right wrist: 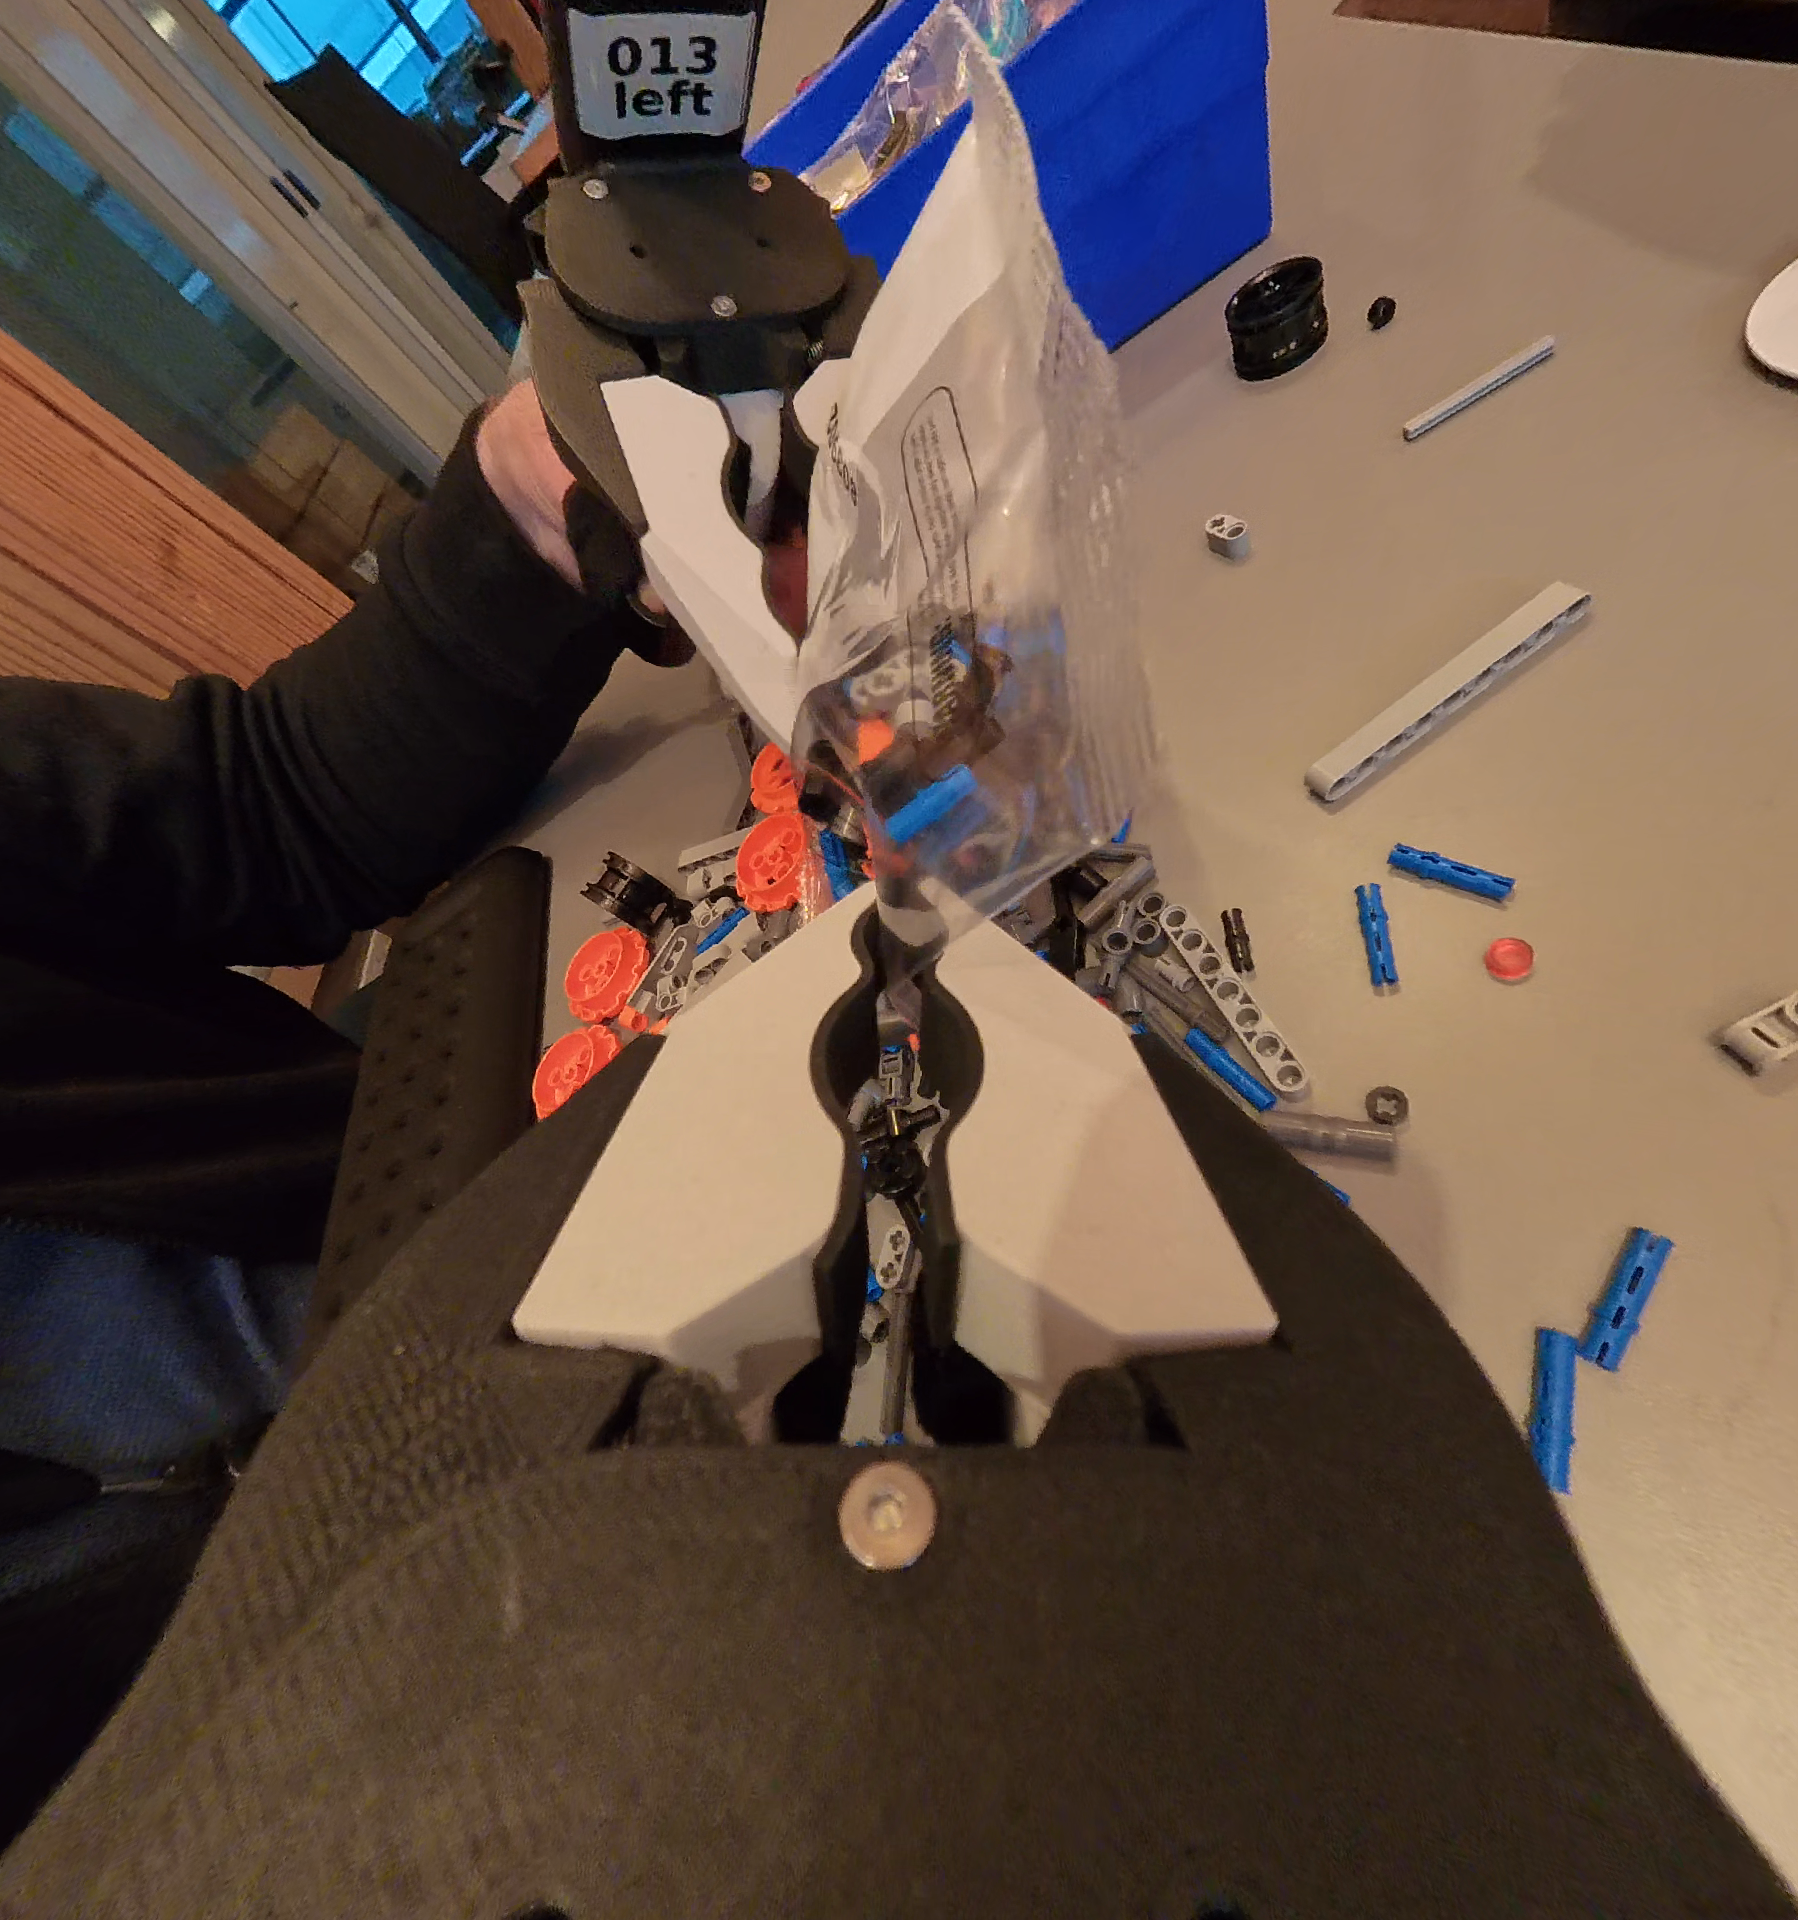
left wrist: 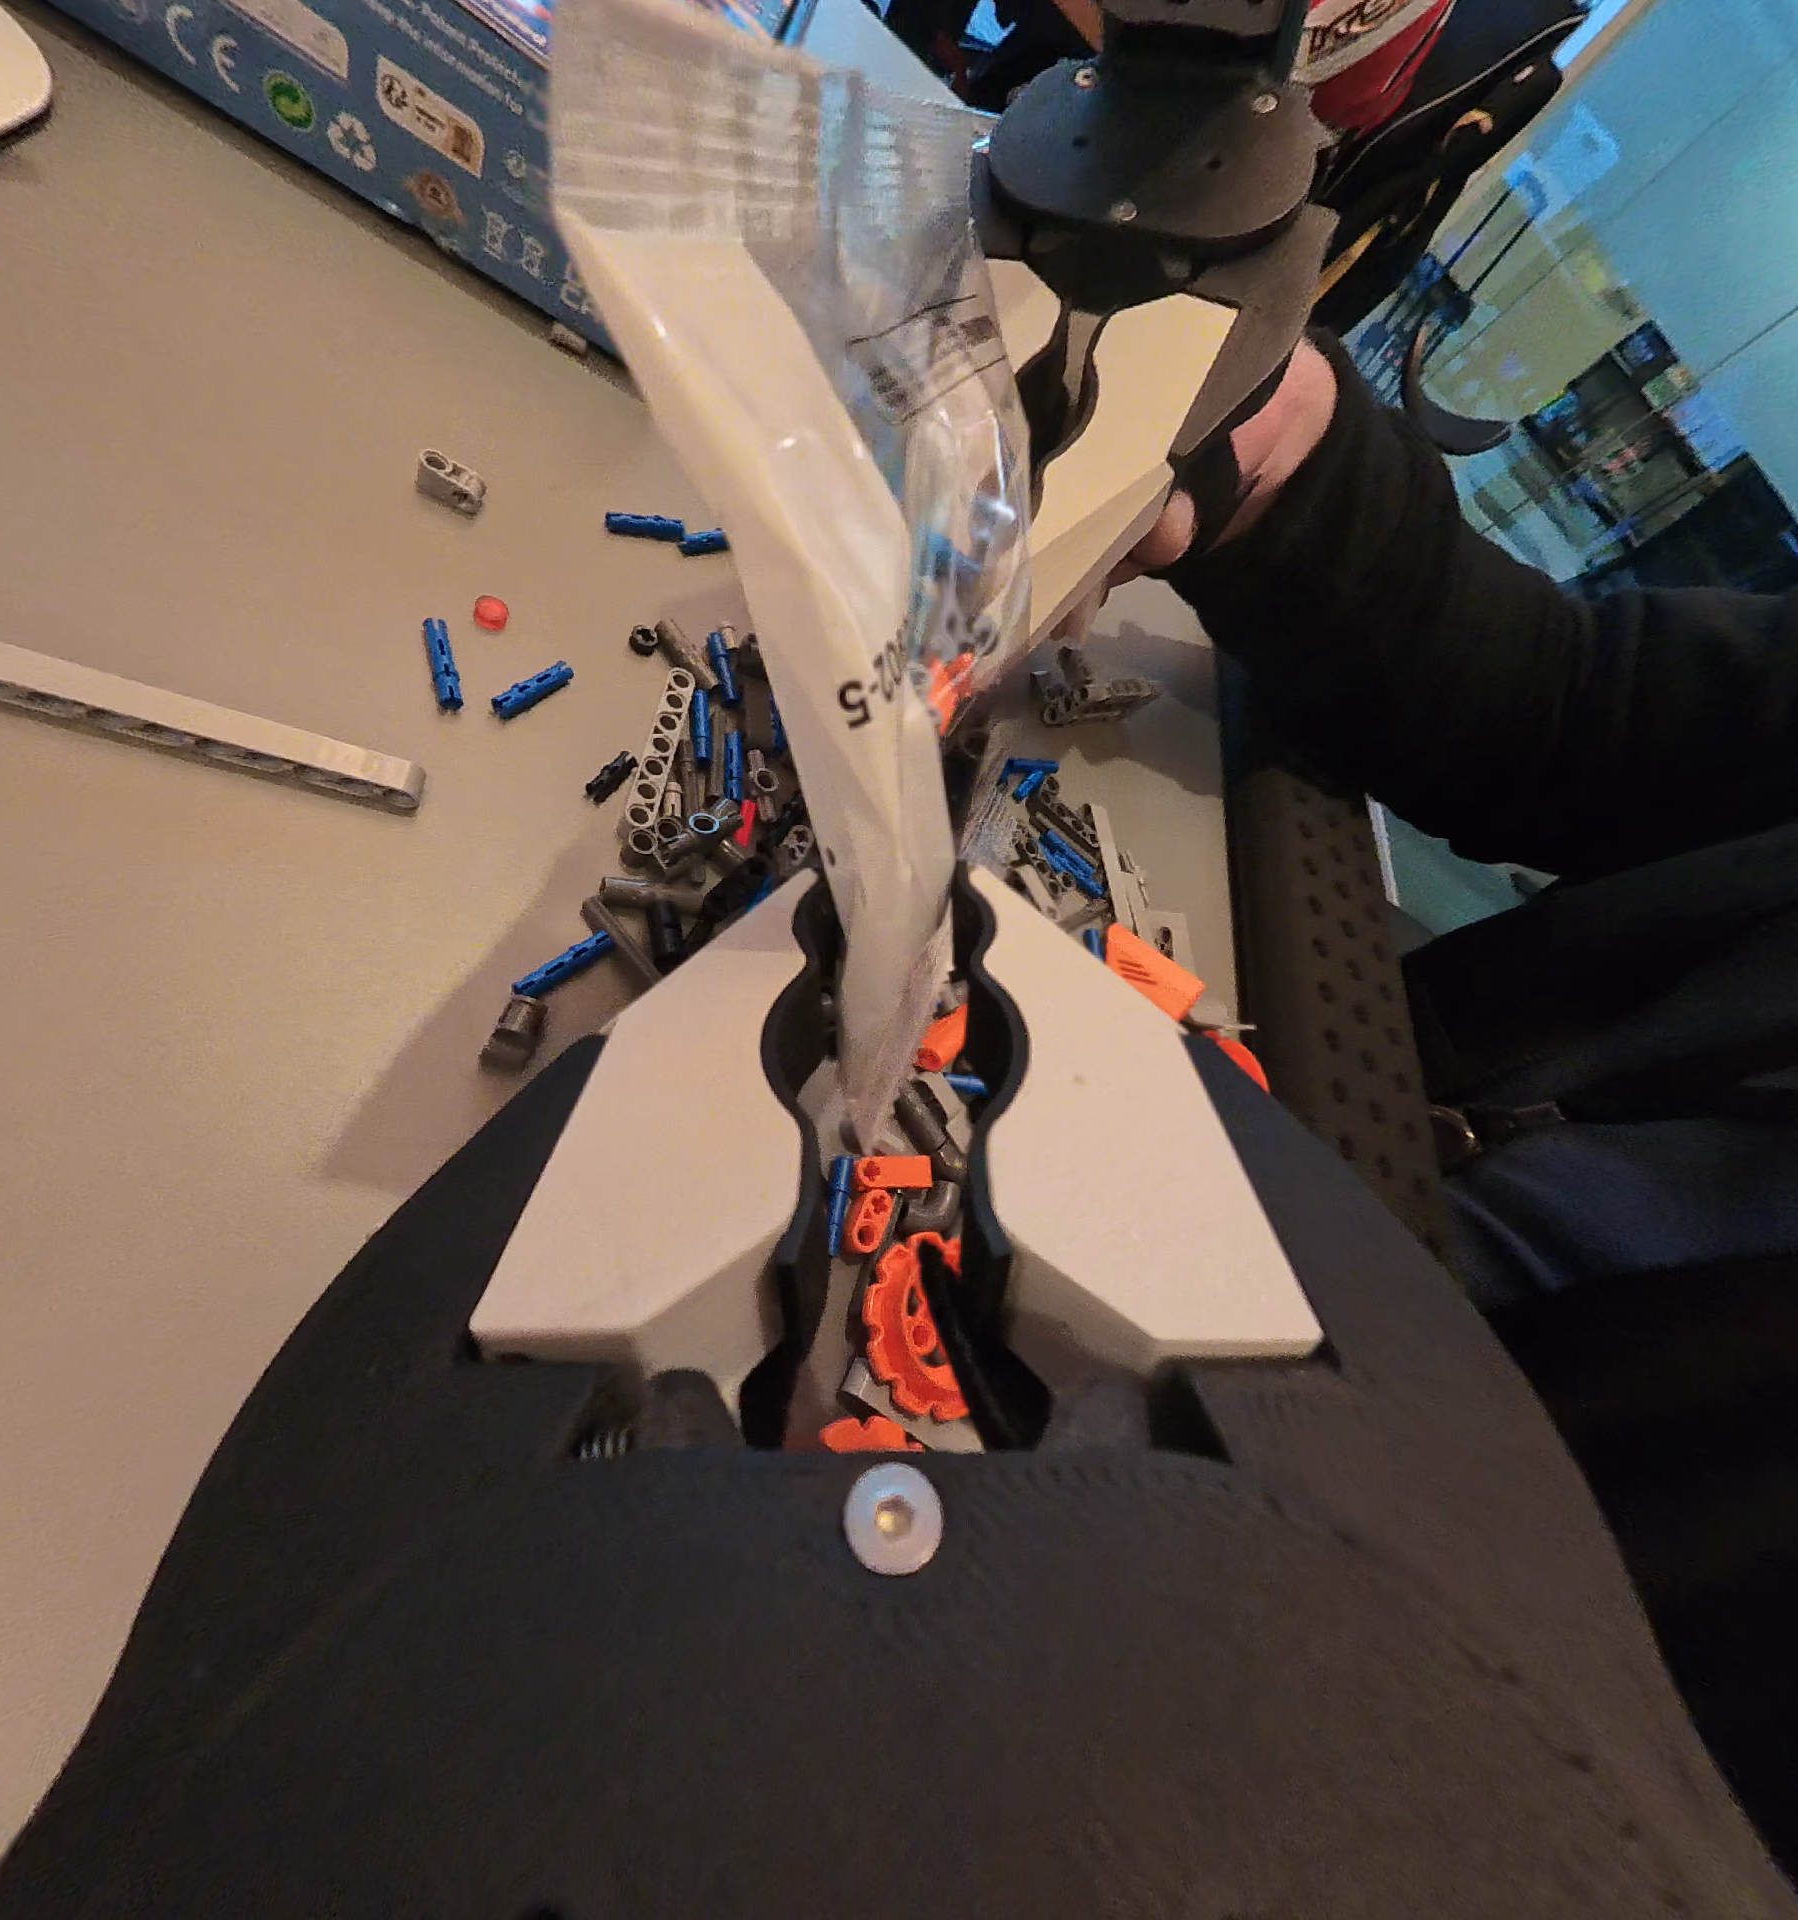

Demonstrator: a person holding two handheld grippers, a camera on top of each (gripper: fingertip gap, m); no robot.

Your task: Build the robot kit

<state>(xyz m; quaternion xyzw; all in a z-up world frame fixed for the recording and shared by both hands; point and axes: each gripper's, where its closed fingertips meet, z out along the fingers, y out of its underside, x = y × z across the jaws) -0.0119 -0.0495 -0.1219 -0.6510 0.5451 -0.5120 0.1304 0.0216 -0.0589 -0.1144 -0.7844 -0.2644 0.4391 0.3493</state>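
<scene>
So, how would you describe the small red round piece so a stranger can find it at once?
Start at the long grey beam lying alone on the table. Between it and the parts pile, among loose blue pins, lies the red stud. It alone is red, flat and round.

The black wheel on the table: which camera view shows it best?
The right wrist view. The black wheel lies there in full sight on the table, beside the blue box. The left wrist view does not show it at all.
</scene>
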